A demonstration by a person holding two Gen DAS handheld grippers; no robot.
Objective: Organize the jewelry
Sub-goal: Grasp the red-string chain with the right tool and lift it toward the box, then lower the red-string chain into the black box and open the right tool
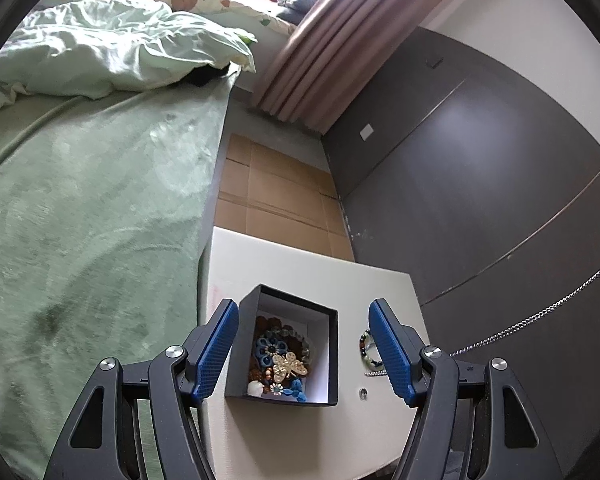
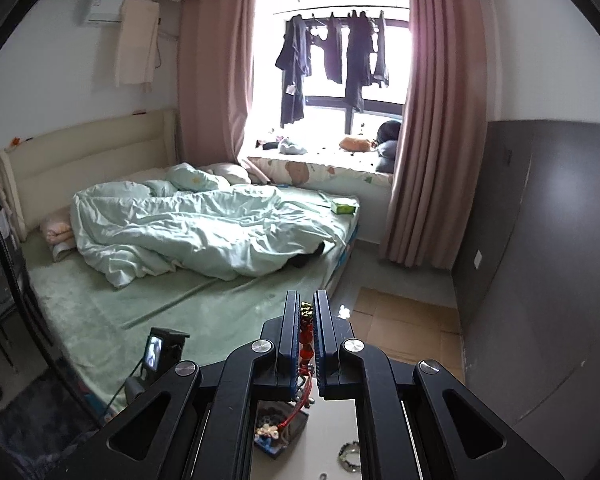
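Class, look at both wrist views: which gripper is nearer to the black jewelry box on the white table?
Left, probably. The left gripper hangs open just above the black jewelry box, fingers either side. The right gripper, shut on a red bead strand, sits higher, the box low beneath it.

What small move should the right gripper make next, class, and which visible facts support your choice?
Probably lower the right gripper toward the black box and release. It is shut on a red beaded piece whose red cord hangs over the box, which already holds jewelry. The left gripper is open, so it is not holding anything; a beaded bracelet waits on the white table.
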